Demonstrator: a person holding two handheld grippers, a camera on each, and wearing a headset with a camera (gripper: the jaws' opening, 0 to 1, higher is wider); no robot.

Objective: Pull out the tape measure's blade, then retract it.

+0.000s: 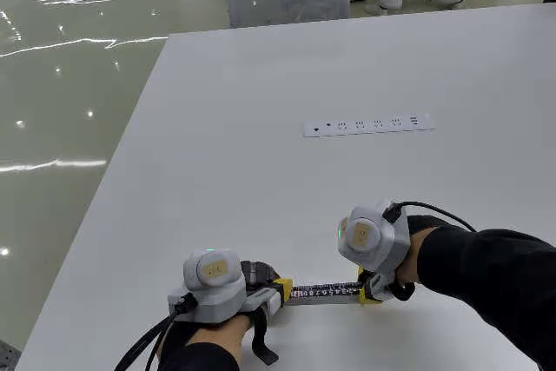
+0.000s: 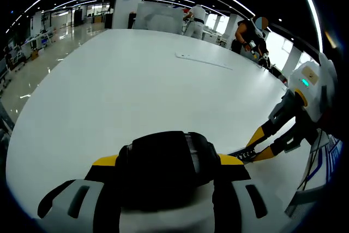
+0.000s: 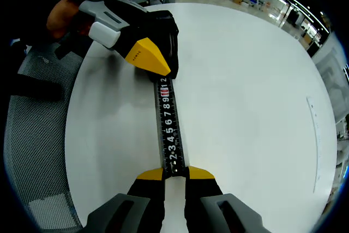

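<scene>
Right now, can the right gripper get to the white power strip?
Probably not yet: the right gripper is shut on the blade. Nothing on the table blocks the way to the power strip, though.

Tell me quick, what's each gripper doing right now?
Left gripper: shut on the tape measure case.
Right gripper: shut on the end of the blade, which is partly pulled out.

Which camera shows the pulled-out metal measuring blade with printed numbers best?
The right gripper view: the numbered metal blade runs from the black tape case to the right gripper, digits legible. The head view shows a short strip; the left gripper view, a sliver.
</scene>
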